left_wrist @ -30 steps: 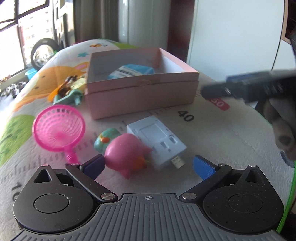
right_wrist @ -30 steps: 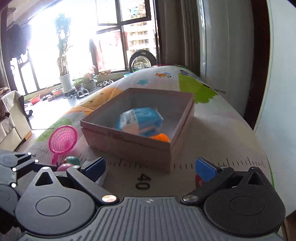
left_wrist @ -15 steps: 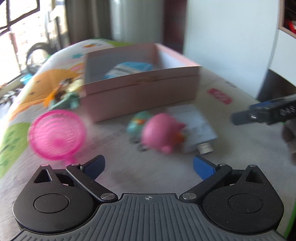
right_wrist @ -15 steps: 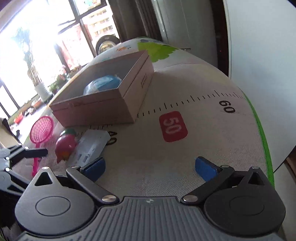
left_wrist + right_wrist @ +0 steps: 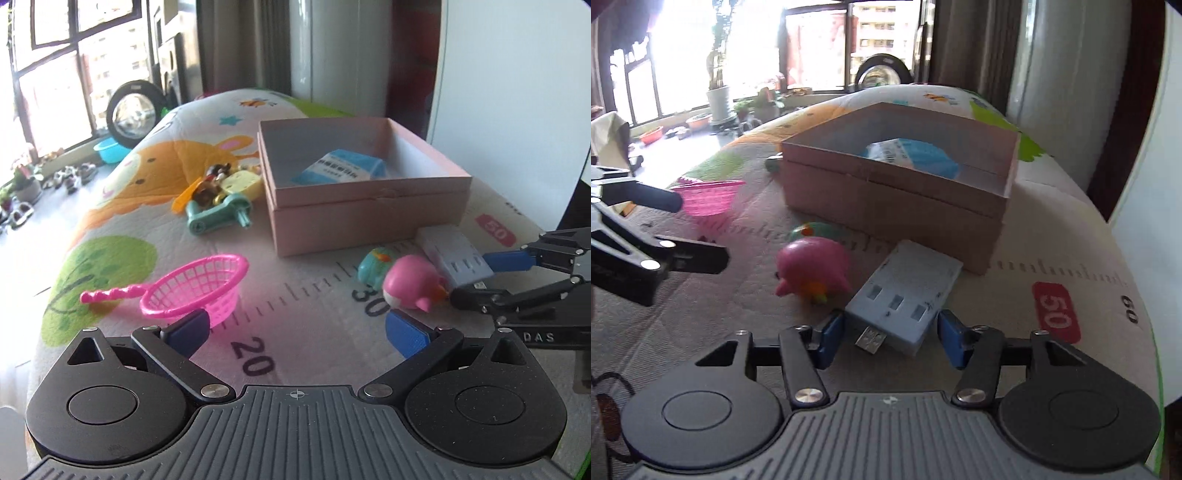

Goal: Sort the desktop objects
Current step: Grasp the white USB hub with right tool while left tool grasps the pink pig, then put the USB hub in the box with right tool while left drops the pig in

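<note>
A white USB hub (image 5: 905,293) lies on the mat before the pink box (image 5: 897,206); my right gripper (image 5: 889,338) is open with its blue fingers on either side of the hub's near end. It shows in the left wrist view (image 5: 456,254) with the right gripper (image 5: 491,277) around it. A pink bird toy (image 5: 812,267) (image 5: 413,286) and a teal toy (image 5: 376,260) lie beside the hub. My left gripper (image 5: 295,326) is open and empty, near a pink net scoop (image 5: 195,291). A blue packet (image 5: 341,171) lies in the box (image 5: 369,214).
A teal toy part (image 5: 218,216), a yellow cheese piece (image 5: 242,182) and small dark figures (image 5: 212,188) lie left of the box. The mat has a printed ruler. A white wall (image 5: 509,92) stands at the right past the mat's edge.
My right gripper has swung in and dropped to the hub, its fingers now on either side of it. My left gripper has pulled back and left, away from the pink bird, toward the net scoop.
</note>
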### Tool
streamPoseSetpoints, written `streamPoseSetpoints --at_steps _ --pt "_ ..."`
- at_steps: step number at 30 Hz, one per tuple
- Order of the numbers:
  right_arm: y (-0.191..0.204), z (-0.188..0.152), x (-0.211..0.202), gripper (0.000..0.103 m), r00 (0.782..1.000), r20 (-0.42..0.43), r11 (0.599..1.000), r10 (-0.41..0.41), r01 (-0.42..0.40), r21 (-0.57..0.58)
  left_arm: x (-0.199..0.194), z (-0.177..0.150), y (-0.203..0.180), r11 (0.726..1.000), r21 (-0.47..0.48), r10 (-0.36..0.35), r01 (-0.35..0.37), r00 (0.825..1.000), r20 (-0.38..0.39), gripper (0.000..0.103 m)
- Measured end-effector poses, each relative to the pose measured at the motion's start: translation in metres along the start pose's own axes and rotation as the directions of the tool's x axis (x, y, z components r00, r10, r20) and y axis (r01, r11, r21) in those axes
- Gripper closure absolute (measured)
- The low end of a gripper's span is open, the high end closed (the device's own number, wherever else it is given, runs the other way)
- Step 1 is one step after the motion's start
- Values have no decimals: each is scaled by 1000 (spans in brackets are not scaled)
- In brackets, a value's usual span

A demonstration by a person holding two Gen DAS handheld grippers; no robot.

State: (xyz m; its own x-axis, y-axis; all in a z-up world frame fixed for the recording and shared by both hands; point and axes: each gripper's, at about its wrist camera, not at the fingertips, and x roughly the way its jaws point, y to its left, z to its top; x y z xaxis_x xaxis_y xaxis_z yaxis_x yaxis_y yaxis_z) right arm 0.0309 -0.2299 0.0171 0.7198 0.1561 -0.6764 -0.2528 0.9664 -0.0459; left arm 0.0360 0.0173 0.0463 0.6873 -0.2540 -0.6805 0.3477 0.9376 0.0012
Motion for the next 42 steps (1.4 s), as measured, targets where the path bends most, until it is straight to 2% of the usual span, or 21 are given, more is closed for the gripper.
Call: streamPoseSetpoints --at_steps 4,7,9,11,12,13,14,18,21,24,25,27,29,31,32,33,34,36,38,42 --pt "-27 -16 -15 48 999 15 995 -29 28 93 9 10 -14 989 -86 -120 118 993 -19 0" --pt "-34 -32 -21 33 998 31 991 -59 55 125 29 22 -32 974 -158 -173 164 984 -44 0" --pt "-32 -36 -24 28 996 40 989 -83 77 122 46 29 -43 973 -174 -163 150 984 -66 0" --pt "-28 -36 -26 25 994 55 991 -98 92 103 59 31 -52 982 -153 -123 108 989 -87 2" --pt "-27 -36 -27 25 993 59 991 -98 93 91 63 30 -55 987 -136 -103 90 990 -92 17" --pt "-27 -37 -27 24 994 63 993 -91 85 83 63 28 -57 991 -113 -83 73 992 -93 22" --pt "-26 -34 -25 22 994 66 994 -82 77 79 61 26 -57 994 -88 -70 63 994 -79 26" --pt "-30 -29 -21 21 997 57 994 -59 54 96 44 12 -45 997 -40 -75 72 994 -76 31" --pt "-29 -21 -21 21 996 70 995 -54 48 85 27 -3 -36 997 30 -64 67 995 -81 31" --pt "-27 -5 -16 21 995 68 996 -66 61 69 13 -15 -28 993 78 -83 90 992 -90 28" --pt "-27 0 -11 21 996 59 995 -73 69 70 11 -18 -26 993 74 -82 89 992 -95 25" --pt "-28 8 5 21 996 25 993 -84 82 81 11 -19 -23 995 49 -78 83 992 -98 14" --pt "-32 13 24 21 996 -45 989 -80 85 124 15 -17 -22 997 19 -73 75 992 -101 13" --pt "-31 15 26 32 996 -45 986 -76 82 144 18 -15 -22 997 -7 -72 71 993 -97 12" --pt "-27 16 24 47 997 -43 990 -68 73 123 19 -14 -22 998 -11 -70 69 993 -94 13" --pt "-23 15 21 55 997 -47 993 -56 60 106 19 -13 -23 998 -11 -64 63 994 -89 16" --pt "-20 15 18 56 998 -54 994 -36 42 97 20 -13 -25 999 -2 -52 52 995 -82 18" --pt "-16 11 10 56 998 -65 997 -9 14 79 19 -14 -29 999 32 -30 32 998 -61 37" --pt "-11 6 0 56 998 -67 998 -1 5 59 14 -16 -32 998 48 -47 50 997 -54 48" --pt "-13 5 -29 56 998 -47 998 46 -44 48 -5 -17 -41 993 102 -65 67 998 -21 50"
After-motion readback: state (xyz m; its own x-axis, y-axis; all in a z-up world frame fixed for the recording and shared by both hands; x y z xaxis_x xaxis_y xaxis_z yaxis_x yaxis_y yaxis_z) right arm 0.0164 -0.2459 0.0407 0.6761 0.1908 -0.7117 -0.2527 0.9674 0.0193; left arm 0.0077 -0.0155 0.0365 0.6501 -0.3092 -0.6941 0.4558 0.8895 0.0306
